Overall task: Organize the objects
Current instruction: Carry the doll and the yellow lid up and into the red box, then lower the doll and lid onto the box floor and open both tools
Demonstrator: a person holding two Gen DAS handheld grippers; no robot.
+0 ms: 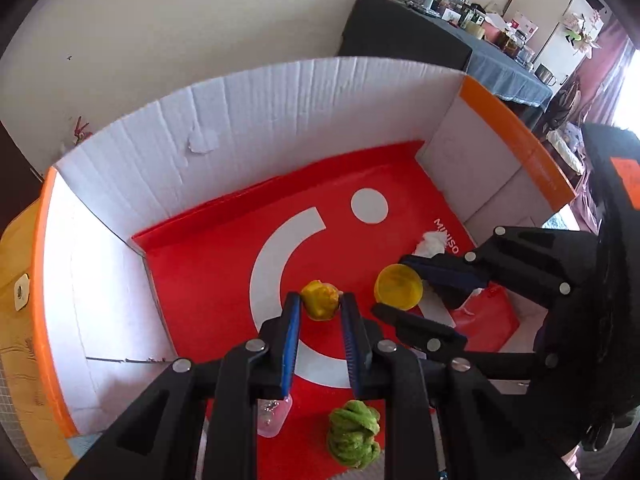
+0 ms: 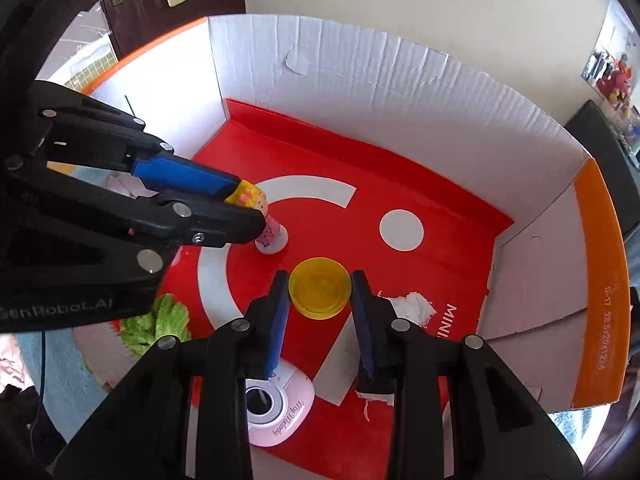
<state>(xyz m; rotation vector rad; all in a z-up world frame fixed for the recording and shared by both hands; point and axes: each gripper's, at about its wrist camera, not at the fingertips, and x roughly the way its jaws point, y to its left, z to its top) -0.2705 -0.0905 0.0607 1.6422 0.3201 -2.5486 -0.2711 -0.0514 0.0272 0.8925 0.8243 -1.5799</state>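
Note:
A small doll (image 1: 318,300) with yellow hair, a pink dress (image 2: 273,229) and a white base is pinched at the head by my left gripper (image 1: 320,298), which is shut on it. Its base is at or just above the red floor (image 1: 208,280) of the cardboard box. My right gripper (image 2: 320,280) is shut on a yellow translucent cup (image 2: 320,294), whose mouth faces the camera. In the left wrist view the right gripper (image 1: 390,284) and the cup (image 1: 398,288) are just right of the doll. The left gripper (image 2: 250,208) enters the right wrist view from the left.
White cardboard walls (image 1: 260,120) with orange outer flaps (image 2: 596,280) ring the box. A green fuzzy bundle (image 1: 354,434), a crumpled white tissue (image 2: 414,306), a pink-and-white gadget (image 2: 280,408) and a clear small bottle (image 1: 274,416) lie on the red floor near me.

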